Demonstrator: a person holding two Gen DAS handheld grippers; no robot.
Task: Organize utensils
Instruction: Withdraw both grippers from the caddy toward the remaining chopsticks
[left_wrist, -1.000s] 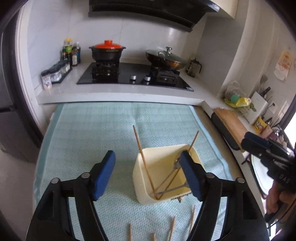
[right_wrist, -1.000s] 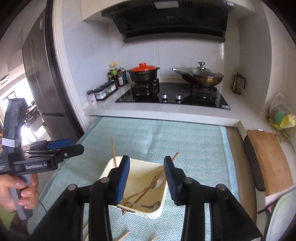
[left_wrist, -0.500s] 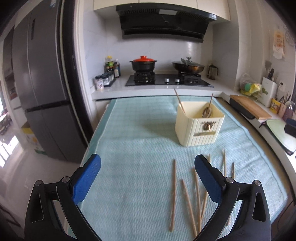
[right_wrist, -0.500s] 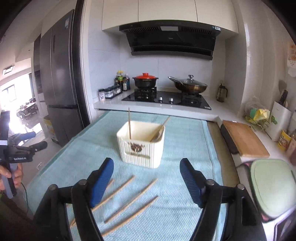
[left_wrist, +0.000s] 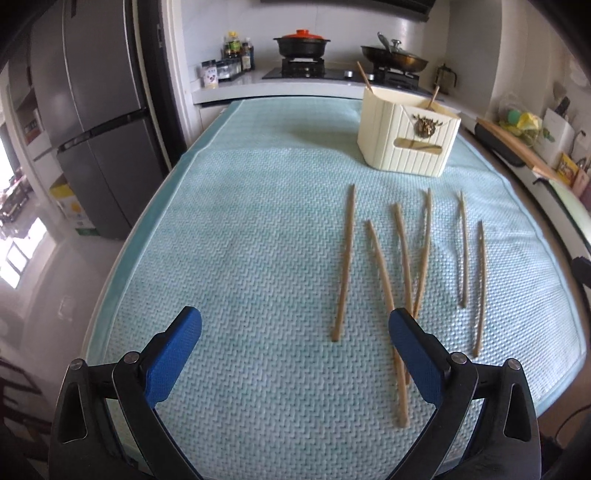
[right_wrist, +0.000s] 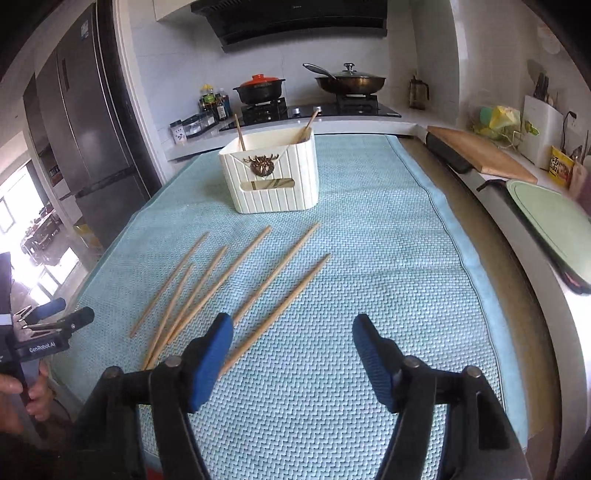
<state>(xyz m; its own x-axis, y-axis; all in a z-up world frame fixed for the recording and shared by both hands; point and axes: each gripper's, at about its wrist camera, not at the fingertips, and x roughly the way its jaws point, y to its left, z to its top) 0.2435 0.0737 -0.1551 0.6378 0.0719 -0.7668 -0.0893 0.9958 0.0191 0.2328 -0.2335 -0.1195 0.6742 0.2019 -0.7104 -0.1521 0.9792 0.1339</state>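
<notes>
Several wooden chopsticks (left_wrist: 406, 254) lie side by side on the light blue mat (left_wrist: 240, 221), also in the right wrist view (right_wrist: 229, 284). A cream ribbed utensil box (left_wrist: 406, 136) stands beyond them with chopsticks and a spoon sticking out; it also shows in the right wrist view (right_wrist: 273, 184). My left gripper (left_wrist: 295, 336) is open and empty, low over the mat's near edge, left of the chopsticks. My right gripper (right_wrist: 291, 339) is open and empty, its left finger (right_wrist: 210, 362) over the chopsticks' near ends. The left gripper (right_wrist: 55, 314) shows at the far left.
A stove with a red-lidded pot (left_wrist: 301, 40) and a wok (left_wrist: 393, 59) sits behind the mat. A fridge (left_wrist: 96, 122) stands to the left. A wooden cutting board (right_wrist: 480, 155) and a green board (right_wrist: 554, 221) lie on the counter at right.
Both grippers have pulled back and down from above the utensil box to the mat's near edge. The loose chopsticks now lie in front of them. Both stay open.
</notes>
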